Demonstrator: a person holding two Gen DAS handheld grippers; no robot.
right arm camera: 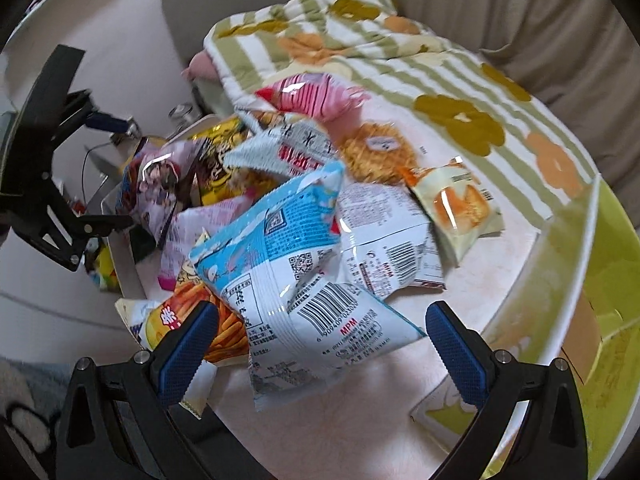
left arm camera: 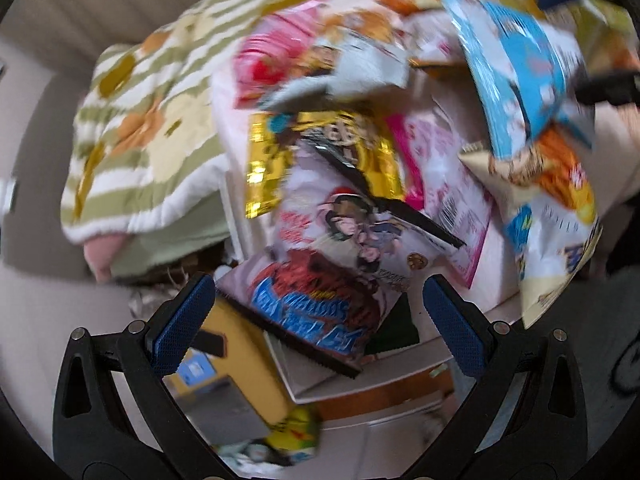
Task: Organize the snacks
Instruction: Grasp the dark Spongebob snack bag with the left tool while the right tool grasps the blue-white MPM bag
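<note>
The work looks to be near its beginning: the snacks lie in one loose heap on the pale round table, and I see no sorted row or group. In the right wrist view a blue-and-white bag lies on top at the middle, barcode side up, overlapping an orange bag of stick snacks at lower left. Behind them are a pink bag, a gold bag and a small packet with an orange bun at right of centre, a little apart from the heap.

The right gripper stands wide open and empty, with the corner of the blue-and-white bag between its jaws. The left gripper is also wide and empty, over a bag with a cartoon figure (this view is much blurred).

For room, bare table shows at lower centre and right of the right wrist view. A yellow-green container stands at the right edge, perhaps the place for the bags. The striped floral blanket borders the heap at the top, and the orange bag appears to hang over the table edge at left, so a push that way may drop it.
</note>
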